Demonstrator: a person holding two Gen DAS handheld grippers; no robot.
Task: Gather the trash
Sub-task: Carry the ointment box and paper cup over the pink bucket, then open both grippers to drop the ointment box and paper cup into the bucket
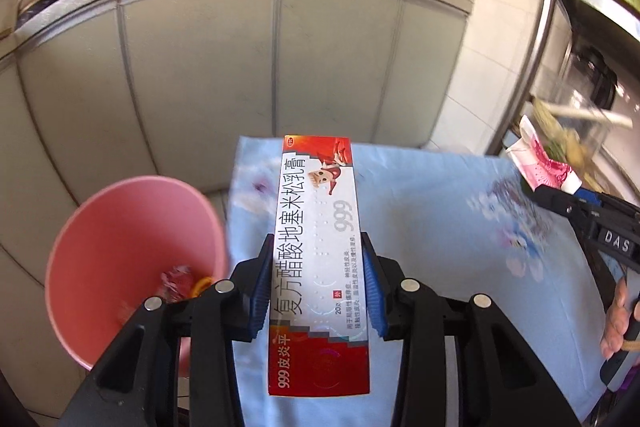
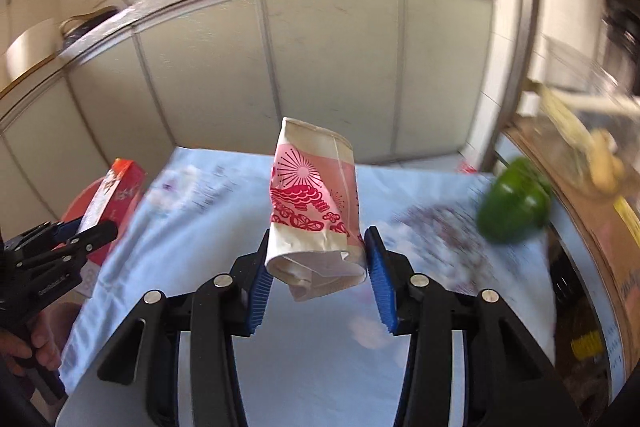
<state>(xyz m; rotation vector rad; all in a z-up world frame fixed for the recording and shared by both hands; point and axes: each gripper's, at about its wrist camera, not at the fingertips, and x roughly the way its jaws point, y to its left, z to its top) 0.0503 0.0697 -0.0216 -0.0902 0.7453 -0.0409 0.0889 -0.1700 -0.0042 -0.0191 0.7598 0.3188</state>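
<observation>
While the pink bin [image 1: 132, 267] stands at nine o'clock beside the blue floral cloth [image 1: 440, 227], holding a red wrapper [image 1: 178, 281], the left gripper [image 1: 316, 291] is clamped on a red-and-white ointment carton [image 1: 318, 259] above the cloth. At three o'clock, the right gripper [image 2: 320, 267] pinches a crumpled pink-printed paper cup [image 2: 316, 211]; a green pepper [image 2: 514, 205] lies beyond.
</observation>
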